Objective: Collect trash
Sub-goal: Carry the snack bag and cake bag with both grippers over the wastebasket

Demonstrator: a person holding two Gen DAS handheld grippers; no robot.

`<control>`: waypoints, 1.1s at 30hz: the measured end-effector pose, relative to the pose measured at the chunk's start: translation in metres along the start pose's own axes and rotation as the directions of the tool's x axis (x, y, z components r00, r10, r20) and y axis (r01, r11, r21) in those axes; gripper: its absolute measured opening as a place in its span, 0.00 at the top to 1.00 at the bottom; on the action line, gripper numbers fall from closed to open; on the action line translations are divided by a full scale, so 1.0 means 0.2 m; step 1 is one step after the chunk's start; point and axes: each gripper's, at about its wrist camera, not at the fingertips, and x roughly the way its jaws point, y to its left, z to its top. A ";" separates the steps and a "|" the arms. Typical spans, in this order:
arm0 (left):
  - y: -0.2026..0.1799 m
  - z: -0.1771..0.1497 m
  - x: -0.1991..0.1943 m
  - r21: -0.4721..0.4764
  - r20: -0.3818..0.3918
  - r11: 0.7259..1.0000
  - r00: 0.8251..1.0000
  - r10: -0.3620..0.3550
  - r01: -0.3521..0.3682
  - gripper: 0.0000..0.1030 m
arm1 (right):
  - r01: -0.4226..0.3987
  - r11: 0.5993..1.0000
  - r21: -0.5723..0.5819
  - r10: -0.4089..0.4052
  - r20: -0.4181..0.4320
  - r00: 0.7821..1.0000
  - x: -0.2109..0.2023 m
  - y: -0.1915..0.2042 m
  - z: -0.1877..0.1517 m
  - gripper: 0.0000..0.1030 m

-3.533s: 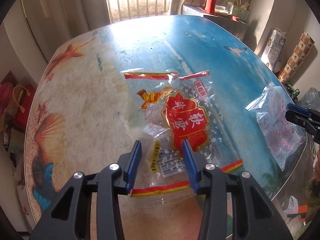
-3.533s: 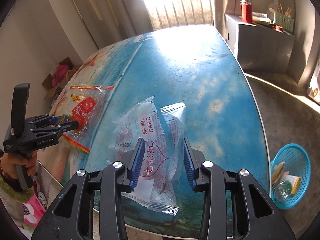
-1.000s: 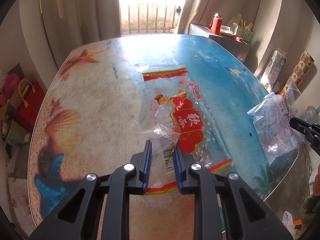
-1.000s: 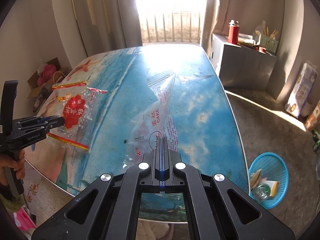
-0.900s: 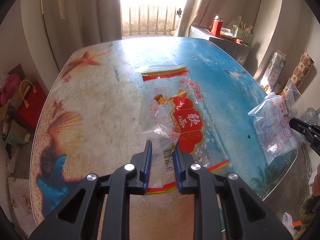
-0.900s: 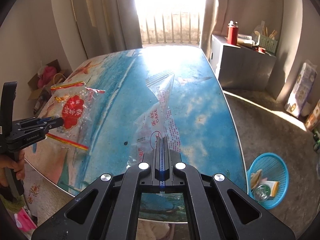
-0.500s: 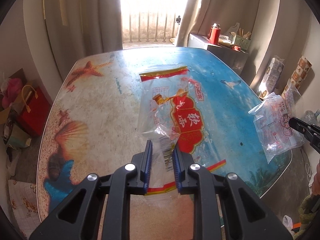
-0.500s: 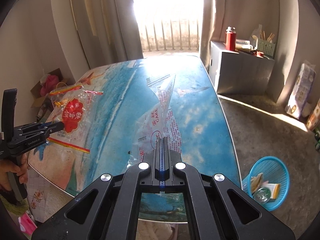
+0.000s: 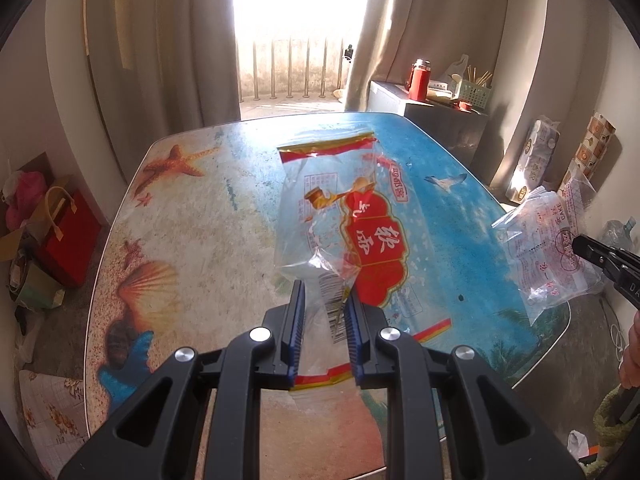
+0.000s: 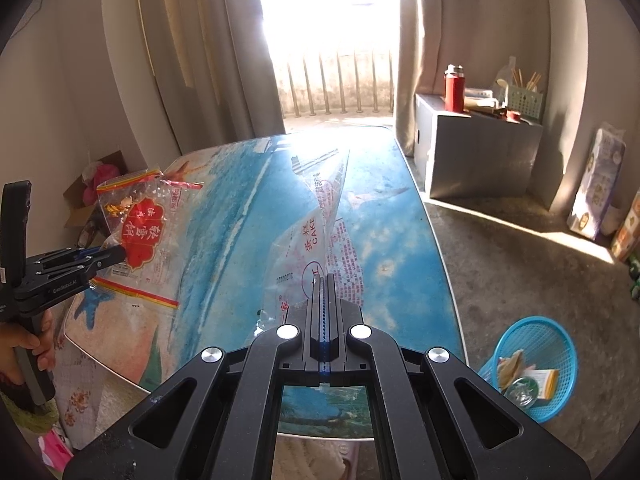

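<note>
**Two wrappers up, one basket waiting**

Both grippers are loaded. The left gripper has its blue pads pinched on the near end of the red wrapper, gathered film and barcode patch bunched between the jaws, which stand a little apart around that wad. The rest of the wrapper hangs free above the table, clear of it as far as the right wrist view shows. The right gripper is clamped fully together on the edge of the cake wrapper, which fans up and away from the jaws over the table's blue side.

Landmark is the basket, the blue mesh one on the floor off the table's right corner. The cake wrapper is the nearer of the two, up and to its left; the red wrapper is well apart from it, out past the table's far left side.

How will they handle? Thin clear film, near weightless, floppy, crinkly. It will sag, swing and catch air, so I'd judge a slow carry safest. It is slick too: a grip on a single edge could slide out, so the bunched hold on the left looks the more secure. Nothing fragile here.

The count: two wrappers, two grippers, one table, one basket, and that basket already holds some trash, a few pieces, too jumbled to number.
</note>
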 end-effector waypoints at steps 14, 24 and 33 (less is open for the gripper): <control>-0.20 0.05 -0.10 0.077 0.037 0.997 0.999 -0.022 0.019 0.82 | 0.012 0.997 0.081 -0.017 0.068 0.998 -0.18 -0.21 -0.06 1.00; -0.50 0.12 -0.11 0.174 0.043 0.981 0.995 -0.094 0.085 0.82 | 0.082 0.980 0.178 -0.103 0.110 0.989 -0.37 -0.51 -0.15 1.00; -0.94 0.20 -0.07 0.320 0.034 0.928 0.977 -0.211 0.189 0.82 | 0.237 0.932 0.272 -0.276 0.113 0.954 -0.59 -0.84 -0.31 1.00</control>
